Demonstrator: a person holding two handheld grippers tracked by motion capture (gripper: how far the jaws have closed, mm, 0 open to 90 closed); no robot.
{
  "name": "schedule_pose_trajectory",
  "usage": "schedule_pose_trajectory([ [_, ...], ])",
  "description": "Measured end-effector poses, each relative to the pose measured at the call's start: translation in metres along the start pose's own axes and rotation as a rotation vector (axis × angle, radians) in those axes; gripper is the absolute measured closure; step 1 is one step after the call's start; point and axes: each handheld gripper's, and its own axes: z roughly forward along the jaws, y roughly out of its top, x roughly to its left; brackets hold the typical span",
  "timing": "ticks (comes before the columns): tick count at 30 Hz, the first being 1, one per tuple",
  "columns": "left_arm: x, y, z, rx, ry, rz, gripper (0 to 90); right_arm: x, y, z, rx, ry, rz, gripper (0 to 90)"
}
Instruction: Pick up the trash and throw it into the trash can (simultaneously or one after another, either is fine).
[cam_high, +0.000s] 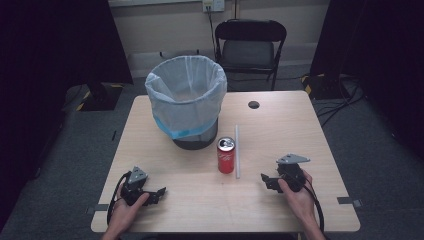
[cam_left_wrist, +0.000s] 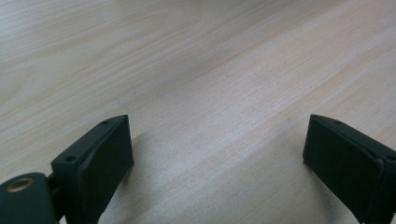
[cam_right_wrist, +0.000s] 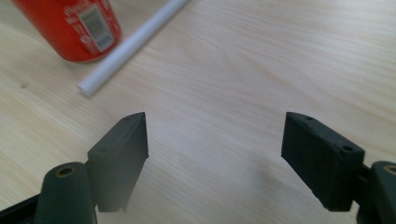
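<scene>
Across the pale wood-grain tabletop (cam_high: 280, 120) we hold one tool in each hand. Our left tool (cam_high: 159, 192) rests low near the front left corner, its jaws spread wide with nothing between them; in the left gripper view (cam_left_wrist: 217, 154) we see bare wood between the two black pads. Our right tool (cam_high: 265, 179) sits near the front right, pointing toward the middle, jaws likewise released and empty; the right gripper view (cam_right_wrist: 215, 149) shows open wood between them.

Ahead of the right tool stands a red can (cam_high: 226, 155), upright near the middle of the tabletop, and just beside it on its right lies a thin white tube (cam_high: 237, 150), running front to back (the two look close, but we cannot tell whether they touch). In the right gripper view the can (cam_right_wrist: 70, 28) and the tube's near end (cam_right_wrist: 126, 46) lie well apart from the jaws.

Behind the can a waste bin (cam_high: 186, 102) with a white liner stands on the tabletop. A small dark round hole (cam_high: 254, 104) marks the far side of the surface. Beyond it we see a black folding chair (cam_high: 250, 47) against a light wall, grey floor (cam_high: 370, 165), and dark drapes at both sides.
</scene>
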Motion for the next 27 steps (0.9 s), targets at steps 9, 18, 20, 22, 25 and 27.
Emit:
schedule_pose_trajectory([
  [9, 0.0, 0.0, 0.0, 0.0, 0.0, 0.001, 7.7, 0.019, 0.016, 0.012, -0.022, 0.062, -0.039, 18.8],
  [18, 0.0, 0.0, 0.0, 0.001, 0.0, 0.001, 7.8, 0.042, 0.04, 0.027, -0.043, 0.15, -0.113, 14.6],
  [20, 0.0, 0.0, 0.0, 0.0, -0.002, 0.002, 7.7, 0.047, 0.045, 0.029, -0.047, 0.166, -0.127, 14.1],
  [22, 0.0, 0.0, 0.0, 0.003, -0.005, 0.004, 7.4, 0.051, 0.049, 0.034, -0.051, 0.18, -0.141, 14.1],
  [25, 0.0, 0.0, 0.0, 0.003, -0.006, 0.006, 7.3, 0.058, 0.055, 0.041, -0.052, 0.204, -0.16, 14.4],
  [27, 0.0, 0.0, 0.0, 0.003, -0.006, 0.006, 7.3, 0.061, 0.058, 0.045, -0.055, 0.221, -0.168, 15.4],
])
